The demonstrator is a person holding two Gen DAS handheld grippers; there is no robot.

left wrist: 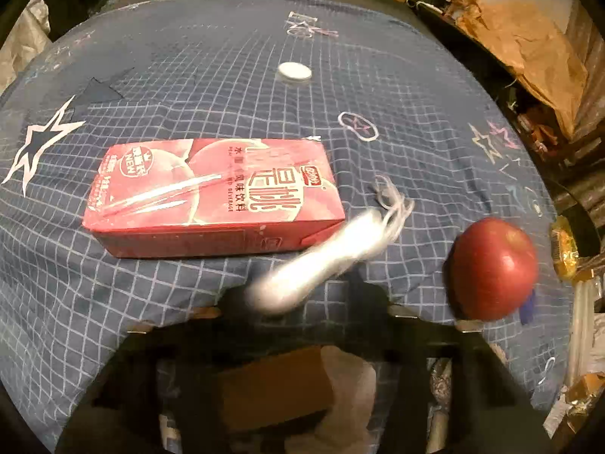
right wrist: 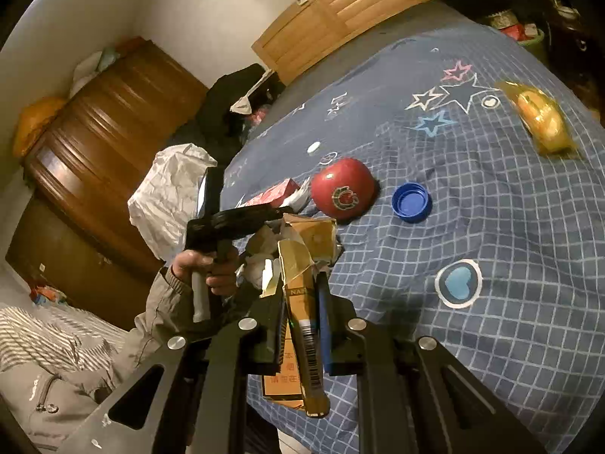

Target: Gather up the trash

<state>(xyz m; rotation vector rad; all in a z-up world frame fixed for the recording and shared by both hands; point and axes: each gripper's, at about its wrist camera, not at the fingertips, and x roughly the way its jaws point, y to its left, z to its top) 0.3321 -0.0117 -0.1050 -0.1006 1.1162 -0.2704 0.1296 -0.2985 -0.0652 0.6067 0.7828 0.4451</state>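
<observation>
A pink juice carton [left wrist: 211, 193] lies flat on the blue checked bedsheet [left wrist: 397, 87]. In the left wrist view my left gripper [left wrist: 302, 295] is shut on the near end of a blurred white mask [left wrist: 325, 253], whose thin loops trail toward the far right. A red apple [left wrist: 495, 268] sits to the right. In the right wrist view my right gripper [right wrist: 302, 302] is shut on a torn gold-and-orange box [right wrist: 295, 265] stuffed with crumpled white paper. A person's hand [right wrist: 211, 268] holds the left gripper [right wrist: 278, 212] just above that box, near the apple [right wrist: 342, 189] and the carton [right wrist: 276, 193].
A white cap [left wrist: 294, 72] lies farther back on the sheet, and a blue bottle cap [right wrist: 411, 202] lies right of the apple. A yellow wrapped snack [right wrist: 540, 121] rests near the bed's far edge. A crumpled white bag [right wrist: 170, 193] and wooden cabinets [right wrist: 113, 125] stand beside the bed.
</observation>
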